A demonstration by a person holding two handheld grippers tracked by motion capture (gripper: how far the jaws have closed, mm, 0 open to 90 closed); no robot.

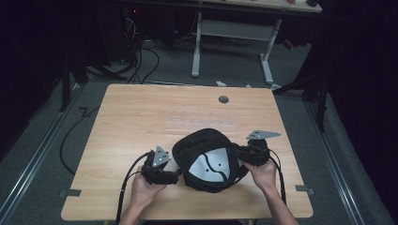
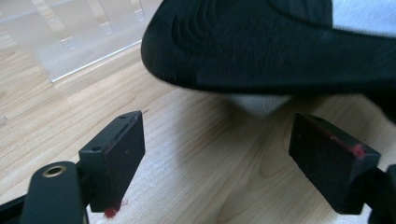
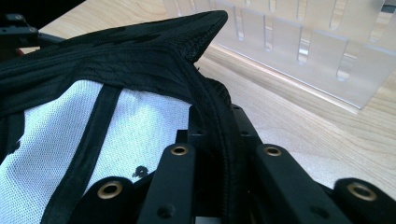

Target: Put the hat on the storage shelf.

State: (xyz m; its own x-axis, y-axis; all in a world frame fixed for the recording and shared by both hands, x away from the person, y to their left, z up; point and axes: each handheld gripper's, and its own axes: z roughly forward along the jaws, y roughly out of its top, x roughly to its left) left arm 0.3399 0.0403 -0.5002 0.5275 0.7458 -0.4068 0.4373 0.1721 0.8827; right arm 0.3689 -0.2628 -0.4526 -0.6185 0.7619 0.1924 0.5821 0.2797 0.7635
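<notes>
A black cap (image 1: pixel 206 159) lies upside down on the wooden table (image 1: pixel 136 108), its white mesh lining facing up. My right gripper (image 1: pixel 233 151) is shut on the cap's right rim. In the right gripper view the black seam of the cap (image 3: pixel 116 70) runs between the closed jaws of that gripper (image 3: pixel 219 126). My left gripper (image 1: pixel 176 176) sits at the cap's left side, open. In the left gripper view its gripper (image 2: pixel 219 140) holds nothing, and the stitched brim of the cap (image 2: pixel 261 46) hangs just beyond the two fingers (image 2: pixel 119 154), clear of them.
A clear acrylic rack (image 1: pixel 199 124) lies flat on the table just behind the cap, and it appears again as the rack (image 2: pixel 74 32) and the rack (image 3: pixel 303 42). A grey cable grommet (image 1: pixel 223 99) sits near the far edge. Bare wood surrounds the cap.
</notes>
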